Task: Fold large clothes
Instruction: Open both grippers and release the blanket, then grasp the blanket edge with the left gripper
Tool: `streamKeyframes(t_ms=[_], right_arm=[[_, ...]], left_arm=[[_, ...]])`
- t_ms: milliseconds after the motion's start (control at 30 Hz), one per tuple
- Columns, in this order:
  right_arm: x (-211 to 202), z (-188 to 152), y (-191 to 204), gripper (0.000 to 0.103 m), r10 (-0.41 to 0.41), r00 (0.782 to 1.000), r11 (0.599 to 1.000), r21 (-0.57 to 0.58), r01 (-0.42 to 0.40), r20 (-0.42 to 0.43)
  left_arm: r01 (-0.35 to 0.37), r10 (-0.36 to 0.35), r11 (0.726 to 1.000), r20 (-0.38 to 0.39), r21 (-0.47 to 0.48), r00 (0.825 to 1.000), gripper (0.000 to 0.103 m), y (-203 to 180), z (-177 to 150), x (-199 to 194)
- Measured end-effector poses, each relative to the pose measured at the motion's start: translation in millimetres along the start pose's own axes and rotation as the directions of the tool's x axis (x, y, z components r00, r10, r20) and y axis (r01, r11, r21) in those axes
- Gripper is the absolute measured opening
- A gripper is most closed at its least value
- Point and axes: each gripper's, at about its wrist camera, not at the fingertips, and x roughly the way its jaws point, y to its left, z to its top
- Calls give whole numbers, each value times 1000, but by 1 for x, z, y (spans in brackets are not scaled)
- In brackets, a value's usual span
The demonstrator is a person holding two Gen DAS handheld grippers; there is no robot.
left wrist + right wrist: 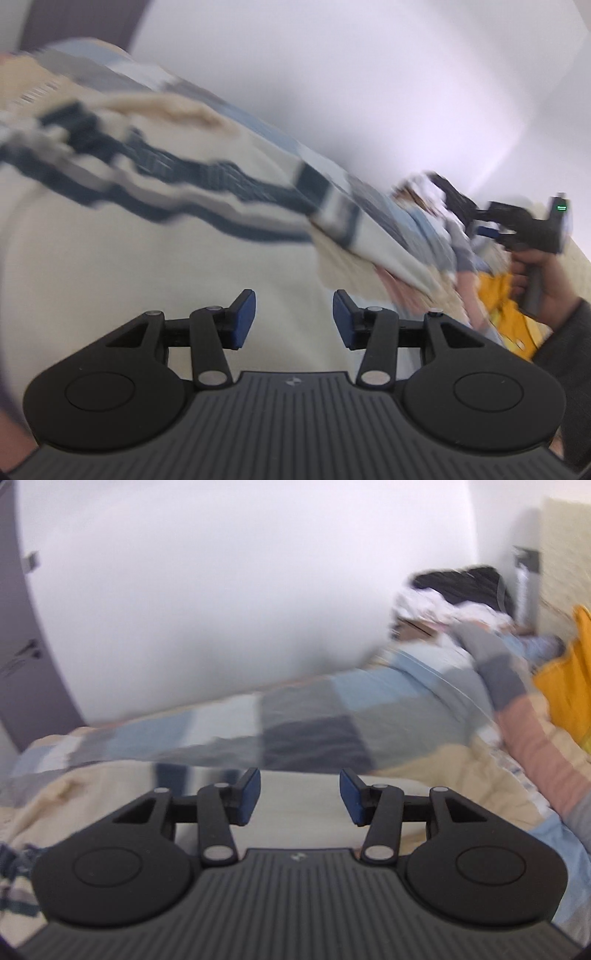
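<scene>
Cream knit cloth (pixel 110 266), the large garment, lies spread over the bed just in front of the left hand-held gripper (pixel 293 319). It looks soft and thick, with jagged bands of dark navy and grey running across it and a paler, fuzzy fold along its upper edge; motion blur smears the finer weave. In the right wrist view the same cream cloth (pixel 303 794) shows beneath and between the fingers of the right hand-held gripper (pixel 300 795).

Both hand-held grippers stand partly open with nothing between their jaws. Each has flat blue pads on black hinged links, set on a ribbed dark grey base with two round black housings. The left wrist view also catches the right one from the side, gripped by a hand (pixel 535 273) in a dark sleeve.

Under the garment lies a patchwork bedcover (pixel 303 720) in square blocks of light blue, grey, white and navy. Near it are a long sleeve-like piece (pixel 532 731) in grey and dusty pink, a bright yellow cloth (pixel 565 694), and a rumpled heap of white and black clothes (pixel 454 594) against the plain white wall (pixel 221 590).
</scene>
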Motion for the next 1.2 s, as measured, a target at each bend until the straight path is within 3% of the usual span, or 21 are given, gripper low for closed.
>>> streamKeyframes(t_ms=[233, 433, 600, 767, 900, 1033, 1133, 1200], right_arm=[[-54, -9, 132, 50, 226, 974, 968, -106, -226, -10], [-77, -42, 224, 50, 385, 919, 914, -102, -393, -86], [-87, -90, 280, 50, 459, 879, 875, -106, -472, -129], [-70, -148, 296, 50, 472, 863, 863, -103, -494, -181], [-44, -193, 290, 50, 426, 871, 878, -122, -463, -246], [-25, -224, 276, 50, 377, 873, 897, -113, -427, -309], [-14, -226, 266, 50, 382, 862, 899, -83, -430, -333], [-9, -227, 263, 76, 367, 872, 908, -78, -411, -324]], left_arm=[[-149, 155, 986, 91, -70, 984, 52, 57, 6, -63], [-263, 287, 947, 121, -184, 950, 53, 119, 8, -92], [-291, 336, 911, 114, -292, 935, 53, 161, 8, -100], [-313, 369, 879, 98, -359, 924, 58, 190, 6, -98], [-361, 416, 845, 63, -395, 907, 61, 215, 13, -90], [-435, 496, 794, 38, -425, 868, 64, 244, 30, -81], [-505, 555, 773, 24, -384, 831, 66, 260, 46, -72], [-561, 597, 757, 5, -336, 802, 66, 269, 55, -63]])
